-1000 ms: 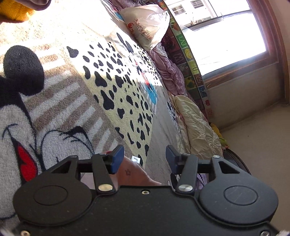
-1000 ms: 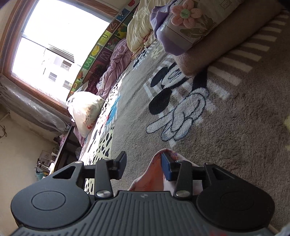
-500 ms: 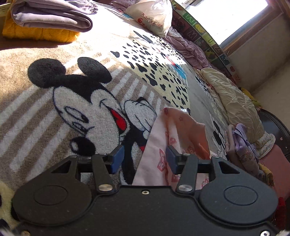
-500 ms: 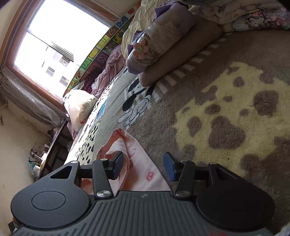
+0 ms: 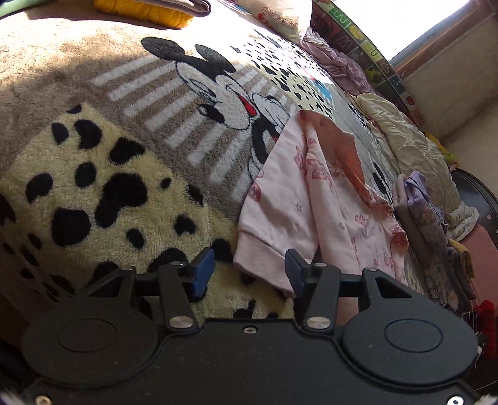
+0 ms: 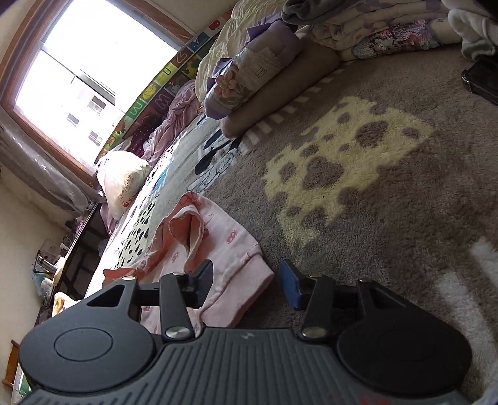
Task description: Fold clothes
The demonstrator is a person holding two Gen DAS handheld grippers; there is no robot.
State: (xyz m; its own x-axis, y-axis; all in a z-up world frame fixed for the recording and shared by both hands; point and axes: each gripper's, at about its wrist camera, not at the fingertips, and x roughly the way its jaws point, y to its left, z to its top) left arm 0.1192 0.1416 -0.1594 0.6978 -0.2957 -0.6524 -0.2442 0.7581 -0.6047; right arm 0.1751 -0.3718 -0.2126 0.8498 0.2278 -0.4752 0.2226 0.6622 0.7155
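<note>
A pink printed garment (image 5: 311, 199) with an orange inner side lies rumpled on the Mickey Mouse blanket (image 5: 130, 131). Its cuffed hem reaches between the fingers of my left gripper (image 5: 250, 274), which is open with the cloth loose between the pads. In the right wrist view the same garment (image 6: 218, 249) lies at the left. My right gripper (image 6: 249, 282) is open, its left finger over the hem, its right finger above the bare blanket (image 6: 373, 187).
Folded yellow and grey clothes (image 5: 149, 9) sit at the far left top. A pile of unfolded clothes (image 5: 426, 212) lies at the right. A white bag (image 6: 124, 177), pillows (image 6: 258, 78) and bedding line the window side. A dark device (image 6: 482, 81) lies at far right.
Both grippers have lowered and pulled back from the garment. It now lies spread on the blanket with its hem at the fingertips, and both grippers stand open.
</note>
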